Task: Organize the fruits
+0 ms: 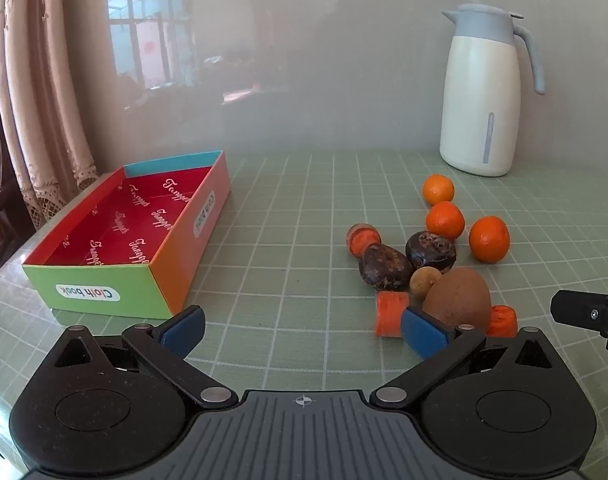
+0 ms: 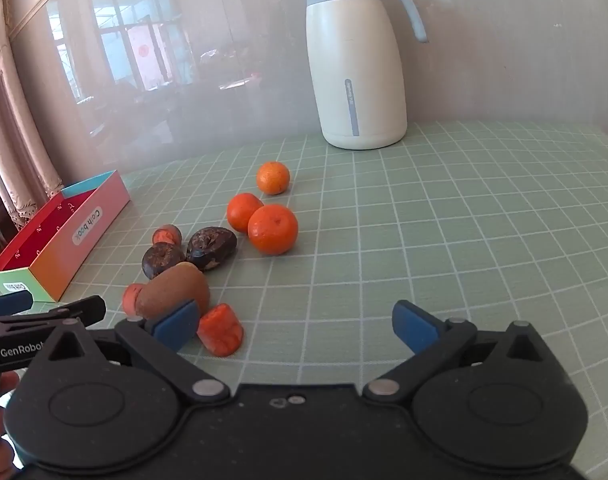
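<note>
A pile of fruit lies on the green grid mat: three tangerines (image 1: 489, 239) (image 2: 273, 229), two dark brown water chestnuts (image 1: 385, 266) (image 2: 211, 247), a small tan longan (image 1: 423, 281), a brown kiwi (image 1: 458, 300) (image 2: 172, 292) and three orange carrot chunks (image 1: 391, 312) (image 2: 221, 330). An empty open box (image 1: 166, 260) (image 2: 64, 256) with a red inside stands to the left. My left gripper (image 1: 302, 330) is open and empty, its right finger just in front of the kiwi. My right gripper (image 2: 296, 326) is open and empty, its left finger beside the kiwi.
A white jug with a grey-blue lid (image 1: 482, 92) (image 2: 358, 56) stands at the back by the wall. A curtain (image 1: 44, 92) hangs at the left past the table edge. The right gripper's tip (image 1: 588, 312) shows at the left view's right edge.
</note>
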